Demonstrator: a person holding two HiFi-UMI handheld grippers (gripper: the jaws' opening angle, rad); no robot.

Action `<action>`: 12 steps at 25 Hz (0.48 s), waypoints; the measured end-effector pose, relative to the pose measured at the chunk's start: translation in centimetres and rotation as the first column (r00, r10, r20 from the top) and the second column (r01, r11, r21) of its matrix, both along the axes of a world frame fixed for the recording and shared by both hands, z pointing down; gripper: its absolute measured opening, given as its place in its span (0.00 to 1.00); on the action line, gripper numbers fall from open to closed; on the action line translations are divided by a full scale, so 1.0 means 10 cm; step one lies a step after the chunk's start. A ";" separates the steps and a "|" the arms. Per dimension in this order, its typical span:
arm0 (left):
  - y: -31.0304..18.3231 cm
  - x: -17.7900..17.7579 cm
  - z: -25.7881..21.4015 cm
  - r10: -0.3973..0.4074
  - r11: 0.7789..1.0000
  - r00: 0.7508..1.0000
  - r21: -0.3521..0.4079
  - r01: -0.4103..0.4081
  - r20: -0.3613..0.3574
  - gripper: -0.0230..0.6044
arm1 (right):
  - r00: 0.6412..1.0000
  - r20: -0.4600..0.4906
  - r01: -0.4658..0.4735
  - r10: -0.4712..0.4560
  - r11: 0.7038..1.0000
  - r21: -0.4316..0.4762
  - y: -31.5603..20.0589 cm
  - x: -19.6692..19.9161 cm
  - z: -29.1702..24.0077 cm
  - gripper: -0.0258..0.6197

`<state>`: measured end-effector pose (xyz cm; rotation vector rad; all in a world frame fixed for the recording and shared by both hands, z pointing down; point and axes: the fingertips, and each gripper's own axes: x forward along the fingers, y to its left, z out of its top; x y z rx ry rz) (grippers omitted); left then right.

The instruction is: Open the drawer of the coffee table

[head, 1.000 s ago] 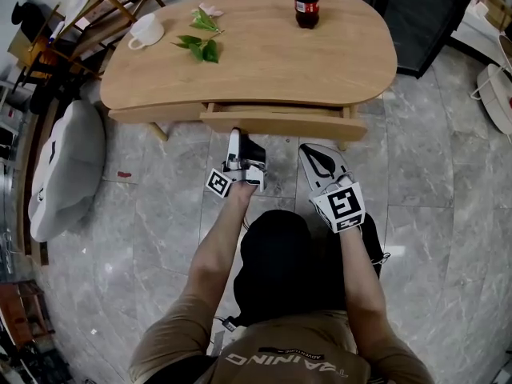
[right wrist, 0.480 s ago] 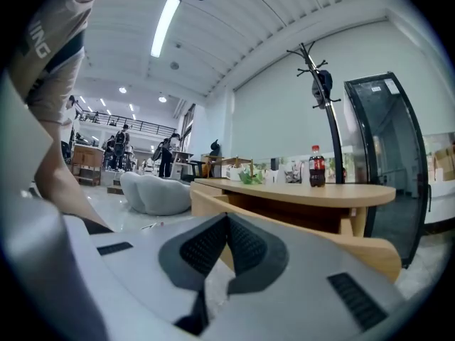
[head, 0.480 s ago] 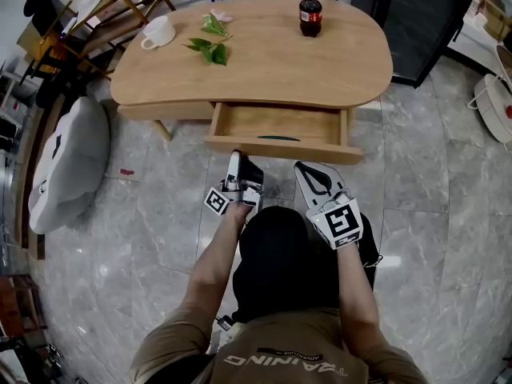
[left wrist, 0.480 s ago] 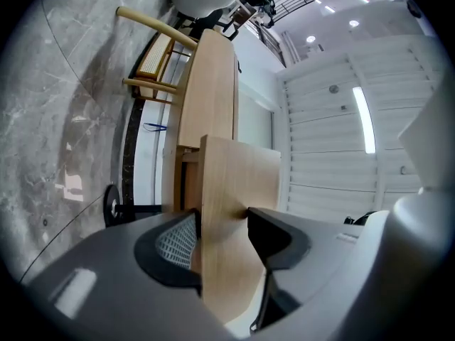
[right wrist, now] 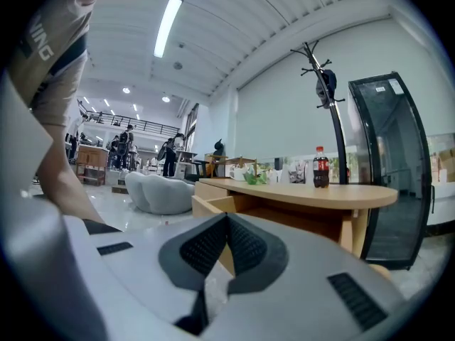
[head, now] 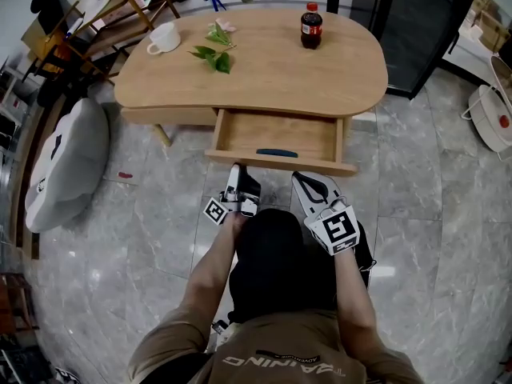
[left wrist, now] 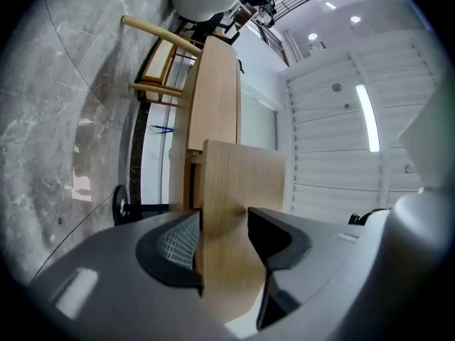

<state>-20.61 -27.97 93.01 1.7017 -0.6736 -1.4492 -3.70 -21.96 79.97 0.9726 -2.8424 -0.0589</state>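
Observation:
The light wooden coffee table [head: 264, 78] has its drawer [head: 276, 133] pulled well out toward me. A small dark object [head: 277, 153] lies inside near the front panel. My left gripper [head: 234, 173] is shut on the drawer front [left wrist: 242, 183], one jaw on each face of the panel, at the front's left part. My right gripper [head: 298, 178] hangs just before the drawer front, right of centre, with its jaws shut together on nothing [right wrist: 227, 222]. The right gripper view shows the open drawer's corner [right wrist: 213, 203] beyond the jaws.
On the table top stand a cola bottle [head: 310, 26], a white cup [head: 164, 38] and green leaves [head: 212, 54]. A grey cushion seat [head: 60, 162] lies on the floor at left. A black glass cabinet [head: 424, 22] and a white basket [head: 492, 118] are at right.
The drawer has slid from barely open to far out, pulled by my left gripper. Both grippers have moved back toward me.

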 end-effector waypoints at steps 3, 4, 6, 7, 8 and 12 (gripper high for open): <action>-0.02 0.00 0.00 0.002 1.000 1.000 -0.005 -0.002 0.008 0.38 | 1.000 0.004 -0.008 0.008 1.000 -0.001 -0.03 0.05 -0.02 0.05; -0.02 0.02 0.01 0.008 1.000 1.000 -0.011 -0.007 0.024 0.38 | 1.000 0.010 -0.014 0.014 1.000 0.000 -0.04 0.07 -0.04 0.05; 0.01 0.06 0.03 0.029 0.999 0.996 -0.033 -0.026 0.081 0.38 | 1.000 0.019 -0.022 0.022 1.000 0.002 -0.05 0.09 -0.08 0.05; 0.03 0.07 0.05 0.041 0.998 0.993 -0.047 -0.035 0.115 0.38 | 0.999 0.021 -0.024 0.023 1.000 0.005 -0.06 0.09 -0.10 0.05; 0.05 0.09 0.07 0.053 0.997 0.988 -0.058 -0.045 0.145 0.37 | 0.999 0.023 -0.023 0.023 1.000 0.007 -0.06 0.09 -0.11 0.05; 0.11 0.20 0.04 0.130 0.990 0.947 -0.089 -0.108 0.293 0.35 | 0.999 0.027 -0.026 0.025 0.999 0.021 -0.11 0.10 -0.18 0.05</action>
